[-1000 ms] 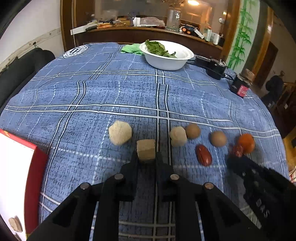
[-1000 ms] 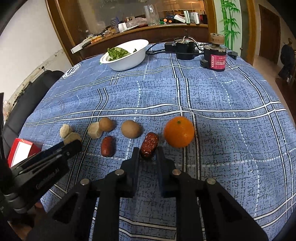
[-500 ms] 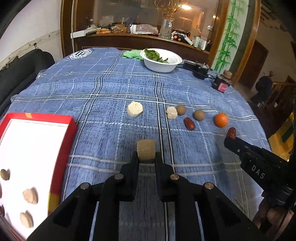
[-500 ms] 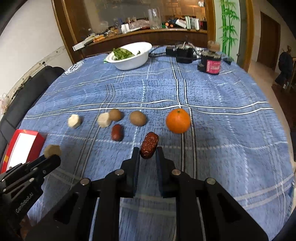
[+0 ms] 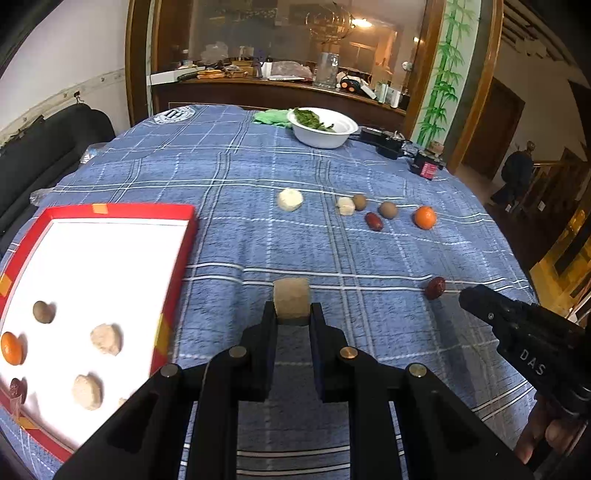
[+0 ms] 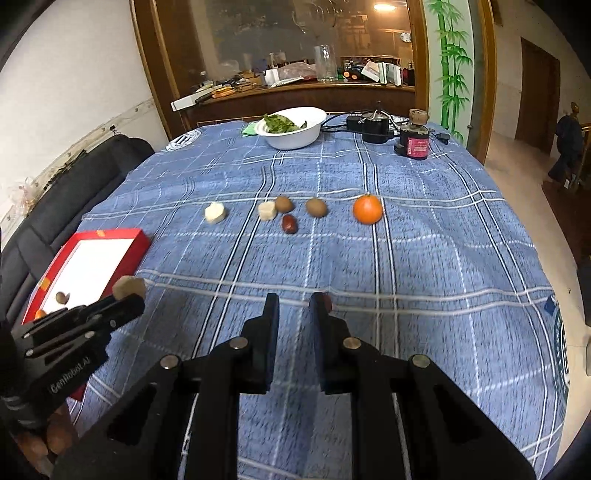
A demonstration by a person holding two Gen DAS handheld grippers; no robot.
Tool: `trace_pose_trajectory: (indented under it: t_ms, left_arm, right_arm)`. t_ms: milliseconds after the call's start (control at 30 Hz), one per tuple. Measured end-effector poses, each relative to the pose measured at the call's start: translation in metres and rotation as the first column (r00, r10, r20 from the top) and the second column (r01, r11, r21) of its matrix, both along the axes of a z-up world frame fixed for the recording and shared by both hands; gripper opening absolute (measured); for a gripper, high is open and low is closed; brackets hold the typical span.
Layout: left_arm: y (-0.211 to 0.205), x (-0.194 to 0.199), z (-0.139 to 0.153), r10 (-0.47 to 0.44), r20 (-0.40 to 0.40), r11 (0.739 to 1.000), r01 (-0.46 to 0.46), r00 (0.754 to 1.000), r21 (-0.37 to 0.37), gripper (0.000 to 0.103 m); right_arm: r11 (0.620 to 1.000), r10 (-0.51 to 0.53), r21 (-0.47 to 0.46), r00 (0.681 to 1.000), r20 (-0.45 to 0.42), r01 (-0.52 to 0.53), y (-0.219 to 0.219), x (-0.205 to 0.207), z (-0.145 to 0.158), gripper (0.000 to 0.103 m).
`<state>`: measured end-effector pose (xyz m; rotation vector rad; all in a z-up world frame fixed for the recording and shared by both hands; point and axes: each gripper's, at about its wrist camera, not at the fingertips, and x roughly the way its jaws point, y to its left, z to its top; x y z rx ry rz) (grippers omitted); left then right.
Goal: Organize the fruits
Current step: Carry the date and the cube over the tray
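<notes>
On blue plaid tablecloth [image 5: 258, 236] — left gripper [image 5: 291, 317] clamping tan cube [image 5: 291, 302], right gripper [image 6: 293, 308] pinching date [image 6: 326, 301]

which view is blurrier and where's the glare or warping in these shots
Right wrist view: softer, with smeared plaid lines on the tablecloth near the tongs. Left wrist view: sharper, though the red tray blurs along its near edge and its white floor is washed out. Both views: fisheye bending of the walls and door frames, dark corners, and a bright ceiling lamp in the back room.
</notes>
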<state>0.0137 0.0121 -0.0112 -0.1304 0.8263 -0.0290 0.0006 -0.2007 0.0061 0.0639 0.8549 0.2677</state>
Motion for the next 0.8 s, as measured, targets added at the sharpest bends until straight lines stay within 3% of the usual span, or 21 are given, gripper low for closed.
trace_pose_trajectory:
  t_ms: [233, 500, 567, 800]
  left_arm:
    - [0.004, 0.001, -0.007, 0.004, -0.011, 1.000, -0.004, 1.000, -0.010, 0.015]
    - [0.004, 0.005, -0.014, 0.001, -0.026, 1.000, -0.001, 1.000, -0.019, 0.015]
    - [0.003, 0.005, -0.014, -0.003, -0.027, 1.000, 0.003, 1.000, -0.014, 0.015]
    - [-0.003, 0.002, -0.013, -0.027, -0.016, 1.000, 0.026, 1.000, -0.012, 0.015]
  right_arm:
    - [0.999, -0.008, -0.041, 0.997, -0.083, 0.004, -0.004, 0.005, -0.031, 0.018]
    - [0.994, 0.070, -0.076, 0.996, -0.056, -0.074, 0.017, 0.009, -0.026, 0.019]
    - [0.991, 0.052, -0.123, 0.998, -0.048, -0.057, 0.027, 0.016, -0.030, 0.019]
    - [0.991, 0.035, -0.130, 0.998, -0.057, -0.042, 0.028, 0.023, -0.038, 0.019]
